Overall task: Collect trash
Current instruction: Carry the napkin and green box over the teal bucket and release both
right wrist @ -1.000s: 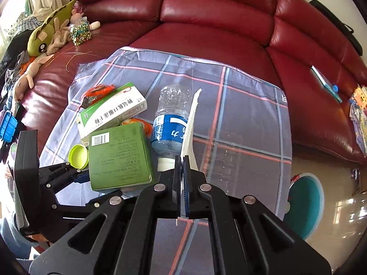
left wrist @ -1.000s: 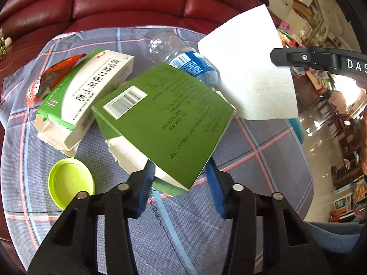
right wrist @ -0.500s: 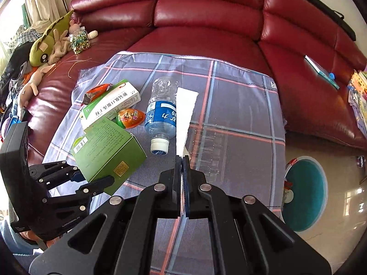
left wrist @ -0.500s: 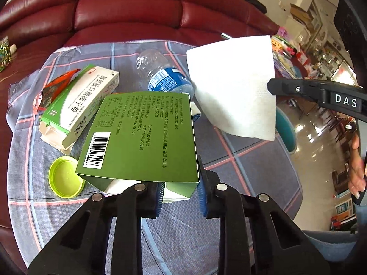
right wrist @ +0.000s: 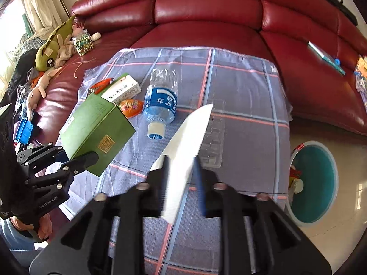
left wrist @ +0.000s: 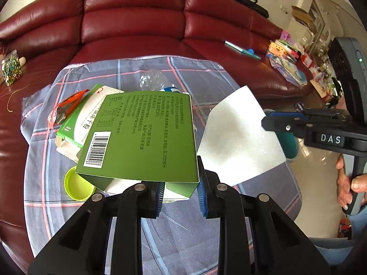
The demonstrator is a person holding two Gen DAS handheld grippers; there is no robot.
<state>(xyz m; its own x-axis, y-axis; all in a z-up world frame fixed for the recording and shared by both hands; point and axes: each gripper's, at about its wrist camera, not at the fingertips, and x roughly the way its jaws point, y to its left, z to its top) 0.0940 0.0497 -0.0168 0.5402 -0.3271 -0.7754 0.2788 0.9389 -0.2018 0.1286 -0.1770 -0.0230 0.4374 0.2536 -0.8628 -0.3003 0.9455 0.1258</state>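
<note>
Over plaid cloth (right wrist: 240,91) before red sofa (right wrist: 206,4): right gripper (right wrist: 180,178) jaws just springing apart, letting white tissue (right wrist: 183,158) go short of teal bin (right wrist: 314,181), left gripper (left wrist: 181,194) clamping and lifting green box (left wrist: 142,135), bottle (right wrist: 161,96) waiting behind.
</note>
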